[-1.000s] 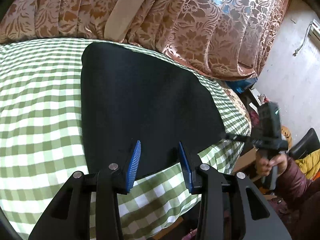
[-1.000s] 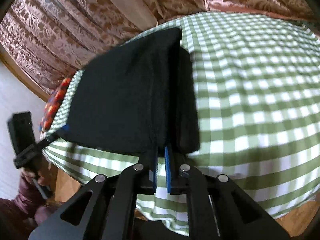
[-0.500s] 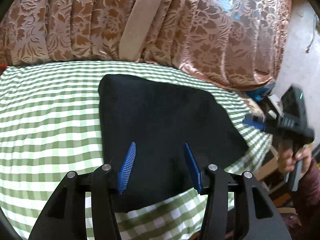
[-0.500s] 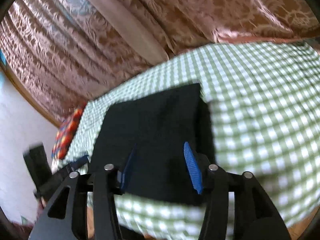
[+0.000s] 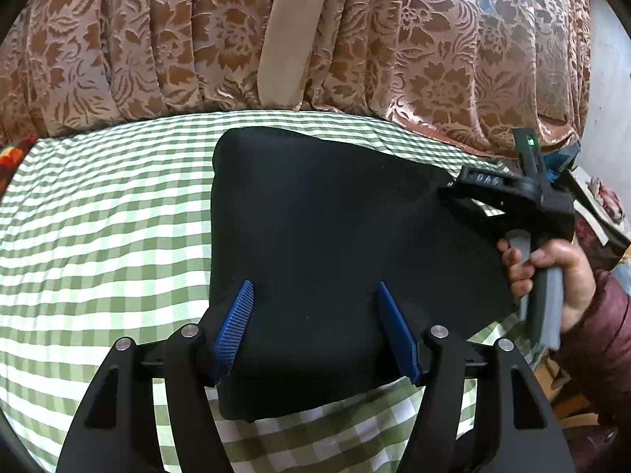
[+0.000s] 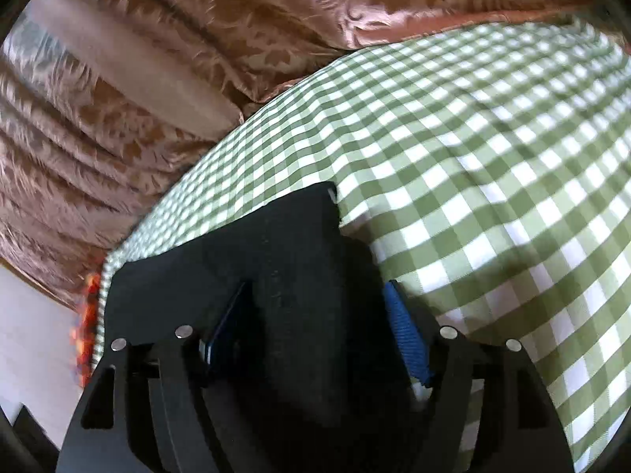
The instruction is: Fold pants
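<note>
The black pants (image 5: 327, 236) lie folded into a flat block on the green checked tablecloth (image 5: 102, 244). My left gripper (image 5: 313, 295) is open, its blue pads over the near edge of the pants, holding nothing. My right gripper (image 6: 319, 299) is open and low over the pants (image 6: 276, 260), at their right side. It also shows in the left wrist view (image 5: 524, 205), held by a hand at the far right edge of the pants.
A brown floral curtain (image 5: 197, 39) hangs behind the table. The tablecloth (image 6: 493, 157) stretches wide to the right of the pants. An orange patterned cloth (image 6: 84, 315) lies at the table's left end. Clutter sits past the table's right edge (image 5: 599, 205).
My right gripper opened, letting go of the pants, and lowered over them. My left gripper moved forward over the pants' near edge, staying open.
</note>
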